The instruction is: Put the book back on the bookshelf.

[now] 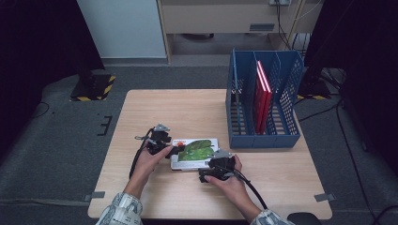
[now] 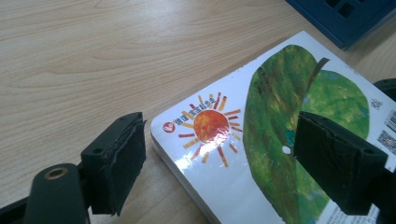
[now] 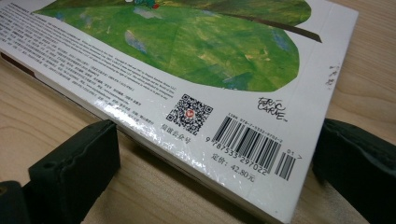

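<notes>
A light wooden table (image 1: 150,108) is standing on dark grey carpet (image 1: 61,136) in a dimly lit room. A blue mesh file rack (image 1: 286,117) is sitting at the table's far right, red books (image 1: 262,96) standing upright inside it. Behind, a pale panel (image 1: 122,28) and a beige cabinet (image 1: 216,16) are lining the wall (black cables (image 1: 347,136) are trailing across the floor at right). A yellow-and-black striped base (image 1: 94,86) is resting at the left.

Your book (image 3: 187,60) runs off the right gripper view's top and left edges — small print along its margin unreadable. In the left gripper view your jaw hides part of the leaf artwork (image 2: 289,116).
</notes>
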`<action>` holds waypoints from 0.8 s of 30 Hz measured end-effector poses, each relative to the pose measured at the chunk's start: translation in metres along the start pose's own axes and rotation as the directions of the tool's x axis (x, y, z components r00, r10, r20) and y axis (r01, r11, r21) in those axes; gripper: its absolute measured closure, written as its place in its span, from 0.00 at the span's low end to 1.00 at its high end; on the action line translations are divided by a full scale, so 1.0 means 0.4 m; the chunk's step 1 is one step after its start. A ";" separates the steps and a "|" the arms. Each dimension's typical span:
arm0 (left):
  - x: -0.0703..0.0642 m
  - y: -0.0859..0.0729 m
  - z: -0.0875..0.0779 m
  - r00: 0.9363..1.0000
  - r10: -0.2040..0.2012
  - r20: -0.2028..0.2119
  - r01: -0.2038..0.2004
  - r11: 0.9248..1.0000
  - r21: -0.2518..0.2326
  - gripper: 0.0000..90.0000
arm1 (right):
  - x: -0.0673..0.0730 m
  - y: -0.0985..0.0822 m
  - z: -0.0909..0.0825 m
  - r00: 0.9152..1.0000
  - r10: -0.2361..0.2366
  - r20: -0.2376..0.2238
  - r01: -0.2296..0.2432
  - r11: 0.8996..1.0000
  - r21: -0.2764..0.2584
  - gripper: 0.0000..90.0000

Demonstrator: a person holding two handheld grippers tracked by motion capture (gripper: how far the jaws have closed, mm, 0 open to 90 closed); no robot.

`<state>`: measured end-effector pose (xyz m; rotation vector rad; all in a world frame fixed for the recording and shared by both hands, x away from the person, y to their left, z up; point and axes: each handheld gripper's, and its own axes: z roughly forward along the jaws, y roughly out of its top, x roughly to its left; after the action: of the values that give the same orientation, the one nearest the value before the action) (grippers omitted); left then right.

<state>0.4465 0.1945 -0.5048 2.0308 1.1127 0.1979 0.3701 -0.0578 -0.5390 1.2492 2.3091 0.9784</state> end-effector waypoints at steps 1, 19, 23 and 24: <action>-0.003 -0.003 -0.005 1.000 0.002 0.005 -0.002 1.000 -0.003 0.18 | 0.000 0.000 0.000 1.000 0.003 0.000 -0.003 1.000 0.001 0.01; -0.027 -0.074 -0.028 0.996 0.027 0.089 -0.029 0.999 0.023 0.15 | -0.007 -0.001 -0.003 1.000 0.025 -0.012 -0.025 1.000 -0.013 0.02; -0.032 -0.077 -0.020 0.995 0.033 0.089 -0.037 0.999 0.039 0.13 | -0.008 -0.001 -0.004 0.999 0.039 -0.018 -0.040 0.999 -0.016 0.03; -0.032 -0.079 -0.018 0.996 0.026 0.091 -0.030 0.999 0.038 0.13 | -0.009 -0.001 -0.004 0.999 0.039 -0.018 -0.039 0.999 -0.018 0.03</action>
<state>0.4150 0.1980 -0.5193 2.0704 1.0403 0.0980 0.3710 -0.0615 -0.5383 1.2880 2.2915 1.0253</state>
